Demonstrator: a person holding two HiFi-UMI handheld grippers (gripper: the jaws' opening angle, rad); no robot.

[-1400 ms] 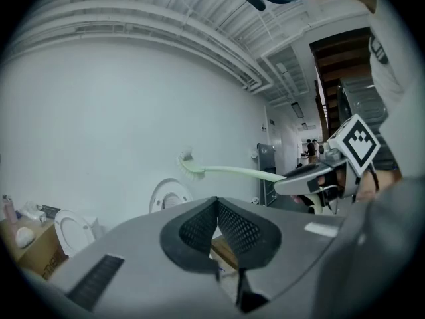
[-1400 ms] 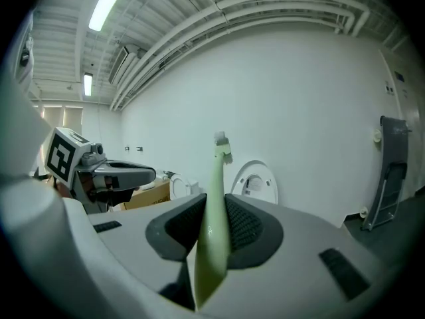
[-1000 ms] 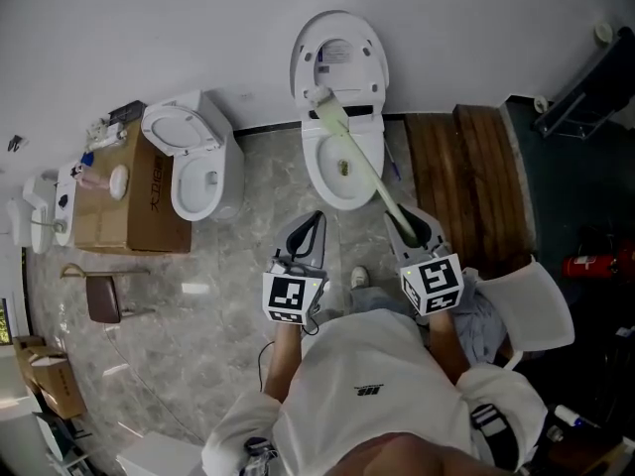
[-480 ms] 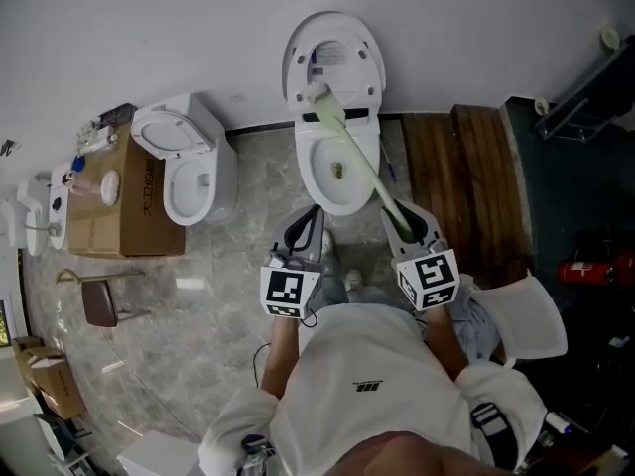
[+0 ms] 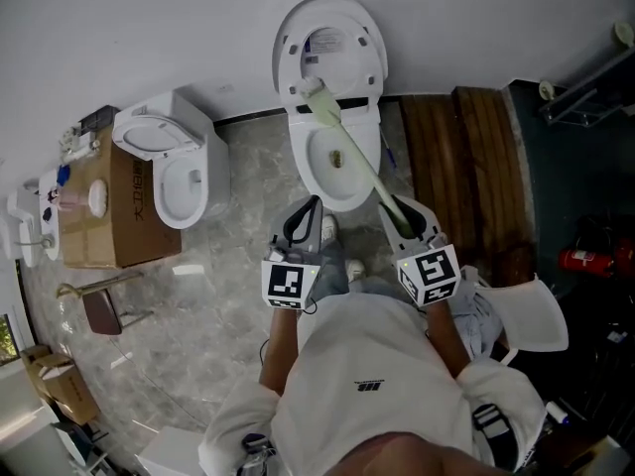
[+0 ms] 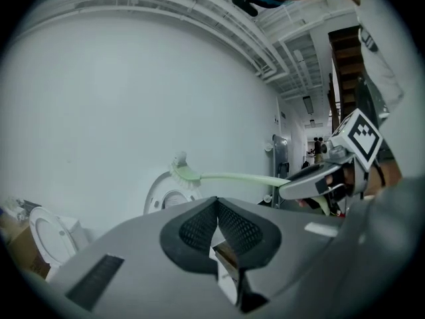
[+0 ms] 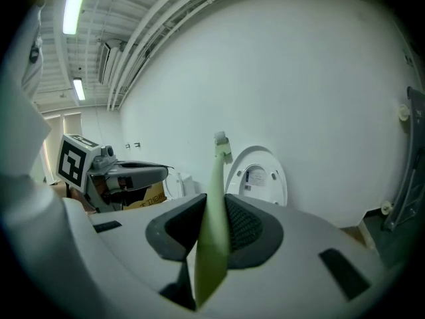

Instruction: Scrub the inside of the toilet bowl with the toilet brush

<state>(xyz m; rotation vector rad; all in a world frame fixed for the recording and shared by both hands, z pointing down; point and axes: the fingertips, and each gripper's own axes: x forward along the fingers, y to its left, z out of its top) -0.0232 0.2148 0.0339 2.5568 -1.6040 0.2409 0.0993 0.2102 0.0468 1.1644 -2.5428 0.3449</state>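
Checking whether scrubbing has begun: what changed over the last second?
Hardly anything. The person seems to have stepped slightly nearer the toilet; a shoe now shows beside the left gripper. The right gripper stays shut on the toilet brush, its head still up by the raised lid, not in the bowl. The left gripper stays shut, empty.
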